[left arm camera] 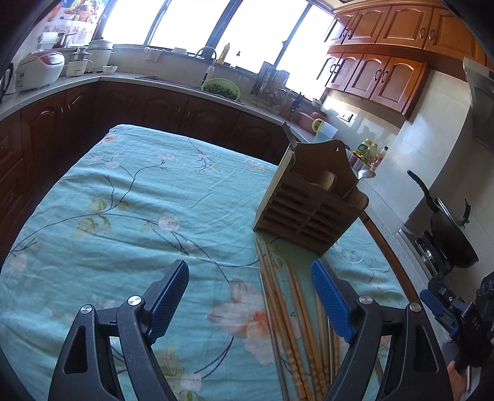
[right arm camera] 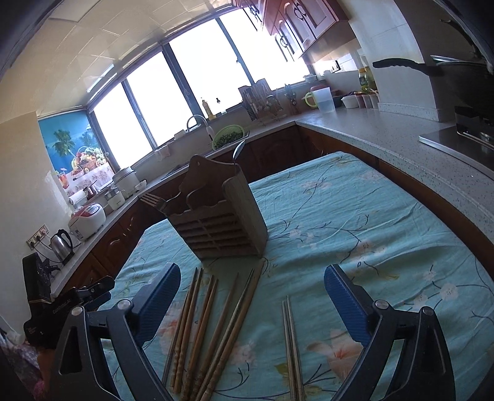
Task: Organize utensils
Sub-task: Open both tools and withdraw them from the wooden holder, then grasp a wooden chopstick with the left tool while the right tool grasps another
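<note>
Above a floral tablecloth (right arm camera: 355, 216), the left gripper (left arm camera: 250, 296) and right gripper (right arm camera: 251, 293) are held wide open and empty. Wooden chopsticks (right arm camera: 210, 324) are spread near them, with metal chopsticks (right arm camera: 291, 345) apart to the right. Just beyond, a wooden utensil holder (right arm camera: 222, 222) is seen upright, with a fork (right arm camera: 151, 199) and spoon (right arm camera: 238, 149) inside.

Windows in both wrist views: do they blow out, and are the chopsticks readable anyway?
Left wrist: windows clipped white, wooden chopsticks sharp on the tablecloth. Right wrist: windows equally blown out, foreground dimmer, wooden chopsticks and metal pair still distinct; fisheye bends the counter.
</note>
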`<move>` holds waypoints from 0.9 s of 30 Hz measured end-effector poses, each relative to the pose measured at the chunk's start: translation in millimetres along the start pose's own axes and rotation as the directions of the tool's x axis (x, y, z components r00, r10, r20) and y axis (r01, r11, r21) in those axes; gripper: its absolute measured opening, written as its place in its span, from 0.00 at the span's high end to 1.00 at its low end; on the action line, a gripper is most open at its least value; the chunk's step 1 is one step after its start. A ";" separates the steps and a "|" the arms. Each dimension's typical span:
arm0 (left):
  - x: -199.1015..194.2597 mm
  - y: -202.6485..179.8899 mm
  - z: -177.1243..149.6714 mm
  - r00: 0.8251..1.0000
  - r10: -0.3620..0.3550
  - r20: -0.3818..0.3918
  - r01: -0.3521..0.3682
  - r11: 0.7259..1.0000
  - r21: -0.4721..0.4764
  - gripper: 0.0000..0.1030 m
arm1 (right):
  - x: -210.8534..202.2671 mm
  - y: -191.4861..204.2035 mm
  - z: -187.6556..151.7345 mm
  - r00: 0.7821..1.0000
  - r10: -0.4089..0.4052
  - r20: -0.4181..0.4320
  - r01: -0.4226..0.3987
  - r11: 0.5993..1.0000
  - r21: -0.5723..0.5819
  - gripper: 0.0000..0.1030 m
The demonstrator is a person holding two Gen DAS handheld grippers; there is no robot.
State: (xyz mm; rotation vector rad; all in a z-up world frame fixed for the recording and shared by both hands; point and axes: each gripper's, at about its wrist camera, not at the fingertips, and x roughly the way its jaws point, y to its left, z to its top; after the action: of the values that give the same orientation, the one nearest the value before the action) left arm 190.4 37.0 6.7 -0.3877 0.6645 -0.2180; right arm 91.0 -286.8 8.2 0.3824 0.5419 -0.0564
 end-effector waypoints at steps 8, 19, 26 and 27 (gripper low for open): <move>-4.7 0.2 -11.4 0.999 0.017 -0.035 -0.017 1.000 -0.001 0.21 | 5.6 2.4 -16.6 0.998 -0.016 -0.058 0.016 1.000 0.006 0.07; 13.3 -1.6 -10.5 0.996 0.056 -0.071 -0.056 0.998 0.001 0.22 | 22.5 4.0 -21.6 0.994 -0.037 -0.101 0.038 0.999 0.006 0.07; 40.2 -8.7 -0.5 0.990 0.065 -0.123 -0.063 0.998 0.021 0.36 | 48.0 4.0 -18.5 0.987 -0.049 -0.151 0.052 0.999 0.014 0.34; 46.6 -9.5 1.7 0.988 0.068 -0.139 -0.065 0.998 0.023 0.44 | 53.4 3.4 -17.5 0.985 -0.054 -0.165 0.058 0.998 0.018 0.38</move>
State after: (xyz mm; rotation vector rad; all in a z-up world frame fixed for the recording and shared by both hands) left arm 226.6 14.1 -14.1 -0.3337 0.8118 -0.1891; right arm 128.6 -274.6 -31.9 0.3962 0.7161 -0.0855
